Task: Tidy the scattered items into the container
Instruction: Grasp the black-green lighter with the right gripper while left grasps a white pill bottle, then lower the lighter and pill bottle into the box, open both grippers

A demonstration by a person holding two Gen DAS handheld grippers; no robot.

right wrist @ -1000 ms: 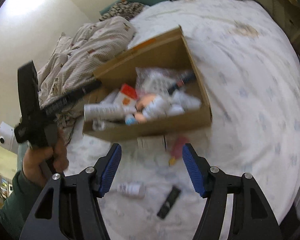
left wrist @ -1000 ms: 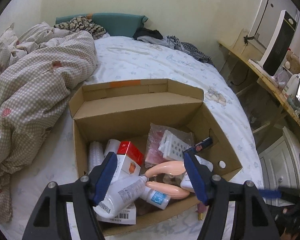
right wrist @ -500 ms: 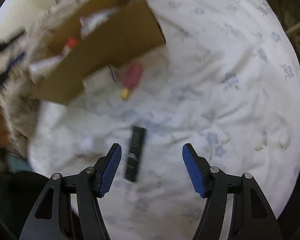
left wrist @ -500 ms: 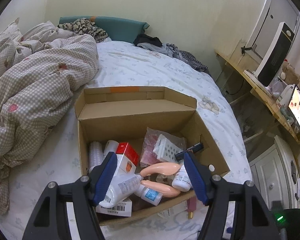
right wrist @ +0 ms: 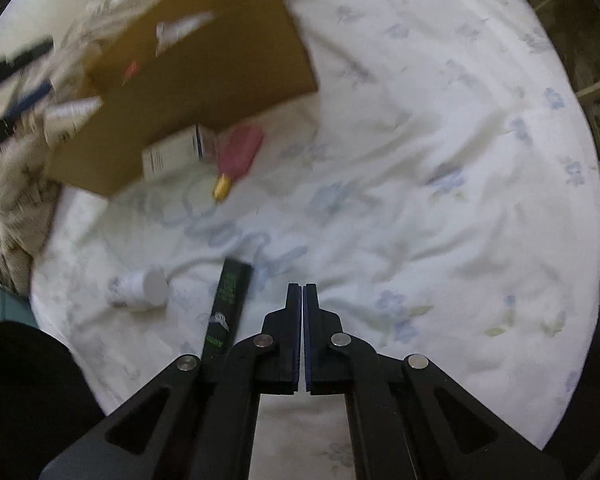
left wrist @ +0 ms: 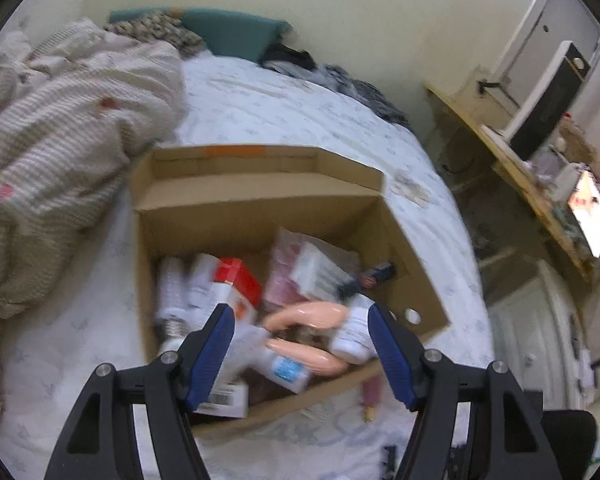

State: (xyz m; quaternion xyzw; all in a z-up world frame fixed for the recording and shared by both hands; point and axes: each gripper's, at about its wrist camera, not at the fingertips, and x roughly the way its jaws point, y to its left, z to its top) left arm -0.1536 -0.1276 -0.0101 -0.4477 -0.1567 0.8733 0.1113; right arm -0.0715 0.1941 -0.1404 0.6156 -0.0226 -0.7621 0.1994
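The right gripper [right wrist: 302,292] has its fingers pressed together on nothing, having just closed; the black stick [right wrist: 227,309] lies at nine o'clock. Reopen, straddle it (lengthwise), then carry it to the cardboard box [right wrist: 204,80] at eleven. The left gripper [left wrist: 300,344] hangs spread over the box.

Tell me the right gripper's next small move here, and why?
Probably reopen the right gripper and shift it left over the black stick. Its jaws have just closed and stand shut with nothing between them, while the stick lies on the sheet just left of the fingers, ungripped. A white bottle and a pink tube also wait outside the box.
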